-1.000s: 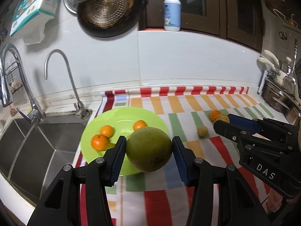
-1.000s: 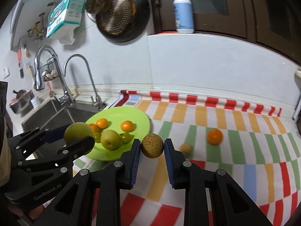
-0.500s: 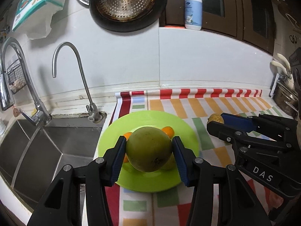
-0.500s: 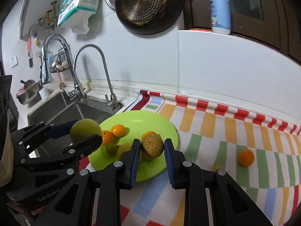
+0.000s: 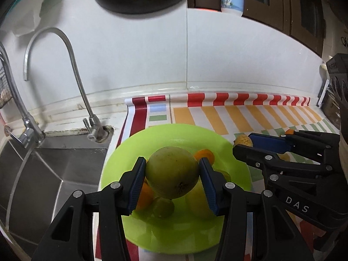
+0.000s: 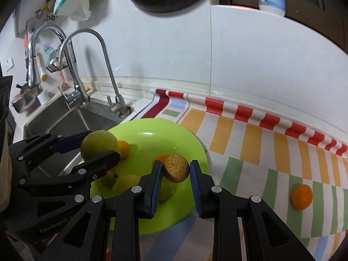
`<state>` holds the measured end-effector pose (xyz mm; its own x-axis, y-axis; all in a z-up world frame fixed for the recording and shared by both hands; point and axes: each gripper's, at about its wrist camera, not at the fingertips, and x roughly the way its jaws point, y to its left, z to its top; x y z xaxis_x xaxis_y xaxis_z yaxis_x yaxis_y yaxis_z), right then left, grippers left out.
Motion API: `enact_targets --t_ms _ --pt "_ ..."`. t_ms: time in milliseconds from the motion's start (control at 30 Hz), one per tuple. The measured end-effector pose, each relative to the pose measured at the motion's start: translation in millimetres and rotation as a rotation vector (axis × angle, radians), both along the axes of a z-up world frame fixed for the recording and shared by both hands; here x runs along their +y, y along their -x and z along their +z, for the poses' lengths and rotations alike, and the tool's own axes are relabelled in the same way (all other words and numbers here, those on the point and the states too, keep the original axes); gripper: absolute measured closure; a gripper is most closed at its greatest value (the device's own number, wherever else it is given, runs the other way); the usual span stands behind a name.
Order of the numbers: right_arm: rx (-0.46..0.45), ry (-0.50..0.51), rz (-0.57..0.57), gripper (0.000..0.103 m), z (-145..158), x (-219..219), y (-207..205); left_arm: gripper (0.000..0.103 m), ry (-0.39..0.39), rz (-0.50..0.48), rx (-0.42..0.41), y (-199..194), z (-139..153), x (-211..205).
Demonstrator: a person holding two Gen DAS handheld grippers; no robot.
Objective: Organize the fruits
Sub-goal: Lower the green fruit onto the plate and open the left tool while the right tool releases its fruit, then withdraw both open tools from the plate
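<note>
Both sets of jaws are clenched on fruit: the left gripper (image 5: 171, 179) grasps a large green fruit (image 5: 171, 171), and the right gripper (image 6: 176, 171) pinches a small rough yellow-brown fruit (image 6: 176, 167). A second ago both hung over the striped mat (image 6: 250, 143) beside the green plate (image 6: 184, 137); now both fruits hang above the plate, over the oranges and pears in it. One orange (image 6: 301, 196) still lies alone on the mat, well apart from the plate.
</note>
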<state>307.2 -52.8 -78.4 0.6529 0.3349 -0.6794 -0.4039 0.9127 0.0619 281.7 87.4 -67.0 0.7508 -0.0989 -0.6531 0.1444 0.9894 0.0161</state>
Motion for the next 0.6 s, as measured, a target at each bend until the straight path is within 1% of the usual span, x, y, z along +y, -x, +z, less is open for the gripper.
enact_targets --t_ms 100,167,200,233,267,333,433,533,567,600 --pt "0.013 0.003 0.005 0.076 -6 2 -8 0.053 0.006 0.000 0.011 -7 -5 1" --pt "0.019 0.003 0.006 0.076 -9 3 -12 0.053 0.016 0.001 0.036 -11 -9 2" --pt "0.022 0.002 0.006 0.074 -10 3 -13 0.053 0.021 0.003 0.045 -12 -10 4" --pt "0.025 0.000 0.004 0.069 -11 2 -14 0.053 0.025 0.009 0.053 -12 -11 5" --pt "0.022 -0.004 -0.002 0.068 -11 2 -15 0.052 0.028 0.018 0.050 -10 -11 6" --pt "0.021 -0.007 -0.011 0.066 -9 0 -14 0.044 0.021 0.028 0.024 -5 -7 7" --pt "0.014 -0.007 -0.023 0.066 -7 -3 -9 0.042 0.008 0.045 -0.014 2 2 6" --pt "0.008 -0.016 -0.038 0.065 -2 -9 -1 0.038 0.005 0.059 -0.033 11 9 6" --pt "0.001 -0.021 -0.044 0.065 0 -11 3 0.038 0.005 0.063 -0.037 15 12 6" --pt "-0.006 -0.022 -0.050 0.061 2 -13 6 0.037 0.005 0.065 -0.039 18 13 6"
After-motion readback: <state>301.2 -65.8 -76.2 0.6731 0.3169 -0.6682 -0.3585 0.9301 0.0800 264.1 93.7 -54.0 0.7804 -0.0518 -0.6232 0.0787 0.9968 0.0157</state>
